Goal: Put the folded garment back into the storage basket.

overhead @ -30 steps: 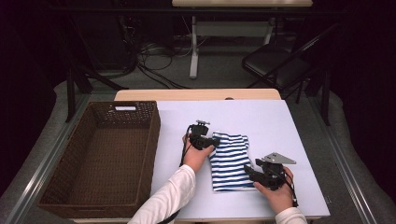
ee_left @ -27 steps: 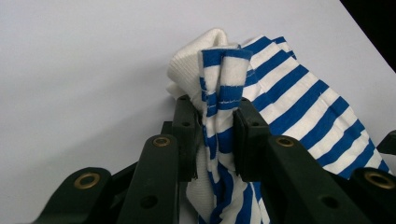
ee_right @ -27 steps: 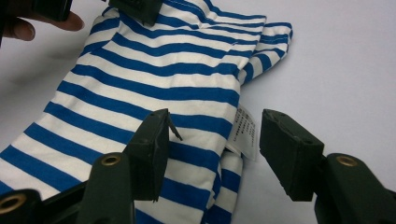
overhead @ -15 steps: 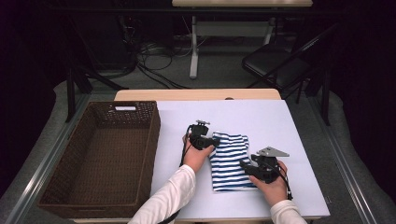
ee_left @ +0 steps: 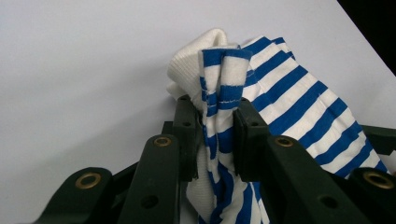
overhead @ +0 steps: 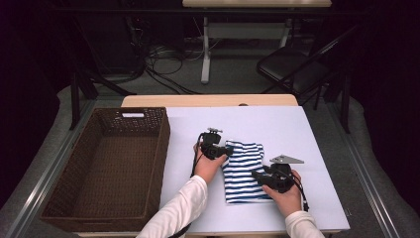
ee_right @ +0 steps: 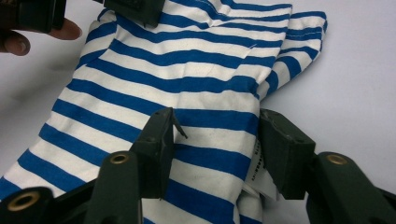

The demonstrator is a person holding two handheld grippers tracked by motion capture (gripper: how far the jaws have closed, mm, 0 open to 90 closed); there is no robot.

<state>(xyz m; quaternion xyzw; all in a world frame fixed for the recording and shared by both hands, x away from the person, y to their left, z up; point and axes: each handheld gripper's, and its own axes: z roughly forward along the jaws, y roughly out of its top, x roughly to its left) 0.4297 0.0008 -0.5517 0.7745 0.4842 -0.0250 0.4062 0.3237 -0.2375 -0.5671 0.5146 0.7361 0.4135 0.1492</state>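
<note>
shirt: blue-and-white striped shirt (overhead: 243, 171), folded up, lying on the white table top (overhead: 277, 124) about mid-table, right of the wicker basket (overhead: 106, 168)

shirt vs left jaws: left gripper (overhead: 221, 150) sits at the top left corner of the shirt. In the left gripper view (ee_left: 218, 126) a bunched-up hem and a bit of white ribbed cuff stick up between the 2 jaws, which are pretty much shut and pinching it

shirt vs right jaws: right gripper (overhead: 256, 174) is at the shirt's right edge. In the right gripper view (ee_right: 215, 137) the jaws straddle the folded edge, about half open, and they've just been closing. The cloth lies between them but the pads aren't pressing on it yet as far as I can see

hard to see: a small tag (ee_right: 258, 169) pokes out by the right jaw, print too tiny to read. Shirt's lower end is cut off in both gripper views, and the hands cover parts of it from above
</note>
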